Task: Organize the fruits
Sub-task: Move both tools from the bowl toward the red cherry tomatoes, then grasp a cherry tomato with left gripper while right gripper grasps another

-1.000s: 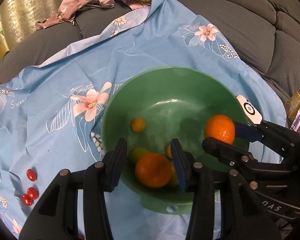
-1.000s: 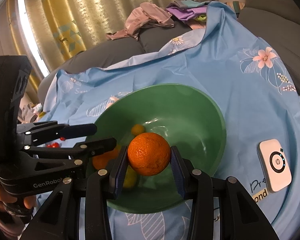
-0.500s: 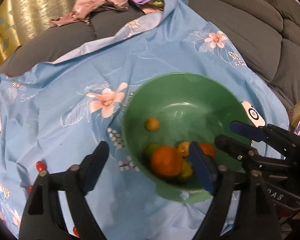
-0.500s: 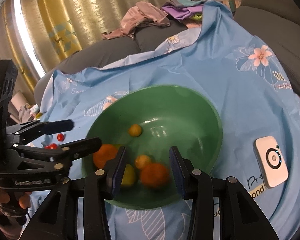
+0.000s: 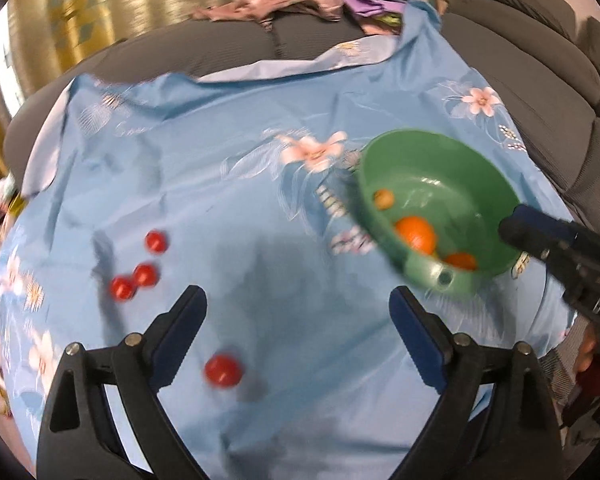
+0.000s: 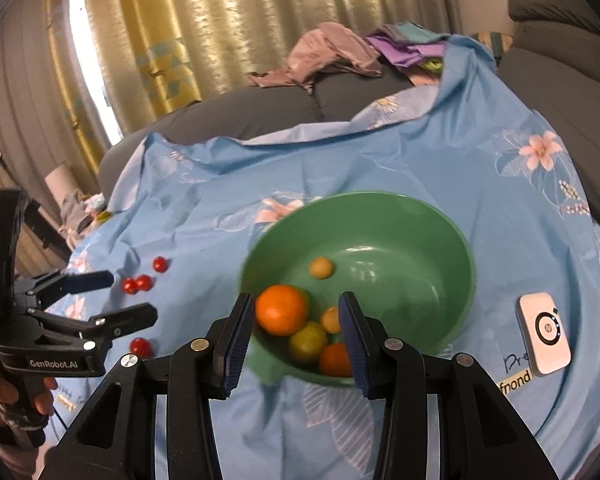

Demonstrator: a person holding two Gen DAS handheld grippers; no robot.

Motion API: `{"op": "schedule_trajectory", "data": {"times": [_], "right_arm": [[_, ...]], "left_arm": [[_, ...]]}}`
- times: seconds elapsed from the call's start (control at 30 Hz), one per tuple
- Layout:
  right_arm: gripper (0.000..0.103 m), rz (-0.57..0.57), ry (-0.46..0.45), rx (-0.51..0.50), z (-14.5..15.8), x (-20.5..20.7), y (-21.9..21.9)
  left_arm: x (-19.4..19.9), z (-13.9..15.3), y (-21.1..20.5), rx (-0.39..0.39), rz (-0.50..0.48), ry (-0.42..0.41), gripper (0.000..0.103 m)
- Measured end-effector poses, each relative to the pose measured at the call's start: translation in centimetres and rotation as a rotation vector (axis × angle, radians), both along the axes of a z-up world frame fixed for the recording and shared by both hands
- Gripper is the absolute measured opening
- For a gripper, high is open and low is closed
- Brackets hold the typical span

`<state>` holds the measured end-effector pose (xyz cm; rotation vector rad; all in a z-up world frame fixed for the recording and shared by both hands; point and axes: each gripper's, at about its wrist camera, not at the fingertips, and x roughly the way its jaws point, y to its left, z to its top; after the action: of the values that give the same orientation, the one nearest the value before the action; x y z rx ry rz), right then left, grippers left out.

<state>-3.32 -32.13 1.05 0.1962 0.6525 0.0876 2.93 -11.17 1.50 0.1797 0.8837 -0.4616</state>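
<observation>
Left wrist view shows the left gripper [image 5: 296, 320] wide open and empty, with a red tomato [image 5: 223, 371] on the blue cloth [image 5: 220, 184] just below its left finger, nearer than the right gripper [image 6: 296, 340], also open.

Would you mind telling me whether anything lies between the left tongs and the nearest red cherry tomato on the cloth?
Nothing visible does. The left tongs are open above bare blue cloth, and the nearest cherry tomato lies just below the gap, with no other object in between.
</observation>
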Motion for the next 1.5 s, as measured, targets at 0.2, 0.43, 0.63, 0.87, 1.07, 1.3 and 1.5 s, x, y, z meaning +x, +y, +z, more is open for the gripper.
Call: {"op": "schedule_trajectory", "data": {"times": [0.2,0.43,0.63,0.87,1.07,1.3,1.5], "right_arm": [[0.044,0.082,0.006,-0.016,0.2,-0.3,2.9],[0.044,0.168,0.031,-0.038,-0.3,-0.4,6.0],[0.044,0.207,0.052,-0.055,-0.7,-0.3,7.7],[0.044,0.238,0.087,-0.072,-1.5,0.2,9.1],[0.044,0.256,0.116,-0.082,-2.5,1.0,9.9],[0.044,0.261,0.145,-0.09,-3.4,2.0,10.1],[0.044,0.262,0.158,-0.089,-3.8,2.8,10.2]], "left_arm": [[-1.9,-0.7,4.6,-0.005,0.094,0.014,0.093],[-3.3,-2.2,8.6,-0.015,0.175,0.05,0.093],[-3.9,-3.3,9.4,-0.043,0.17,0.074,0.092],[-3.3,-4.8,8.6,-0.057,0.135,0.103,0.088],[-1.3,-6.1,7.2,-0.052,0.105,0.117,0.077],[0.9,-8.1,5.7,-0.01,0.084,0.138,0.063],[1.7,-9.3,5.1,0.016,0.061,0.146,0.034]]}}
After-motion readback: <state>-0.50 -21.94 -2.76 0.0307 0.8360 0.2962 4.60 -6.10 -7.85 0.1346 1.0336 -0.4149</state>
